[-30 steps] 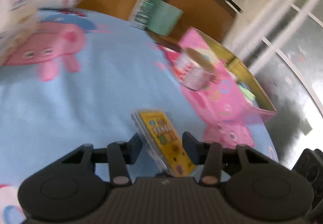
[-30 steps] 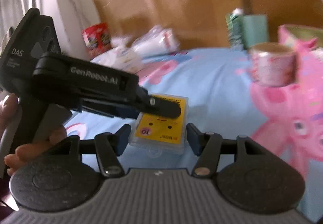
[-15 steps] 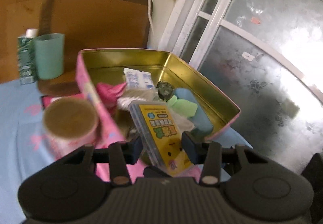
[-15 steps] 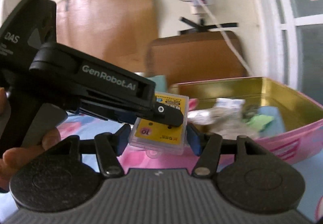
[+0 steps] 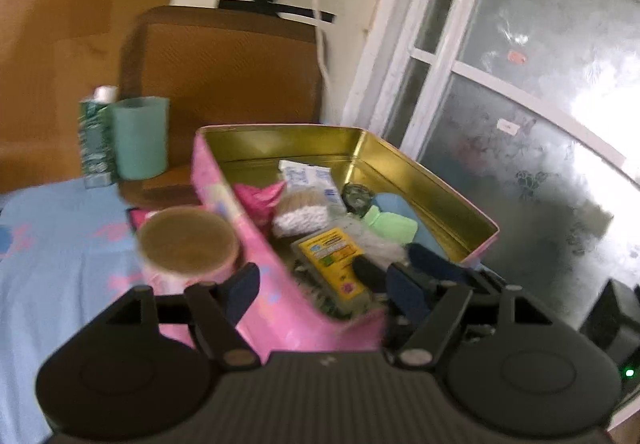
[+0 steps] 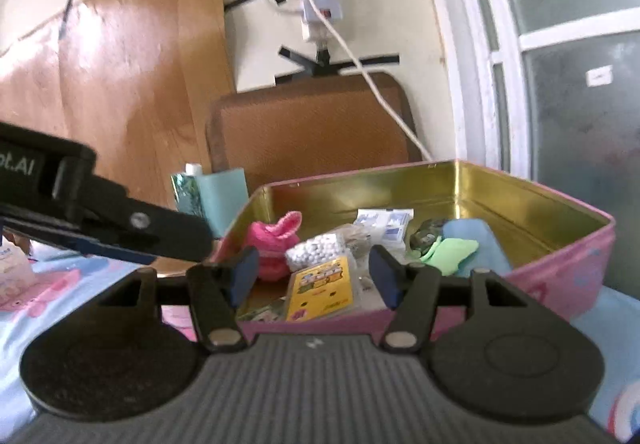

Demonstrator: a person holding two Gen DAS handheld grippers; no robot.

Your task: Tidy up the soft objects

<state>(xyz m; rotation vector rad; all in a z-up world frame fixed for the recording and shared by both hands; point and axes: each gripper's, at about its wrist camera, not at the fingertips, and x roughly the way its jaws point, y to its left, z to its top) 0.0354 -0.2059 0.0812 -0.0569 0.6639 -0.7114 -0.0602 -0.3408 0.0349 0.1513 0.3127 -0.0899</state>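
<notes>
Both wrist views look close, slightly blurred, into the same pink tin point(image 5: 256, 244) point(image 6: 560, 276), from neighbouring angles.

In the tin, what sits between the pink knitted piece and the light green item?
In the right wrist view, a clear bag of white beads lies between the pink knitted piece and the light green item, with the yellow card packet just in front.

left tongs point(image 6: 176, 232) | side label | partial text "ot.AI"
</notes>
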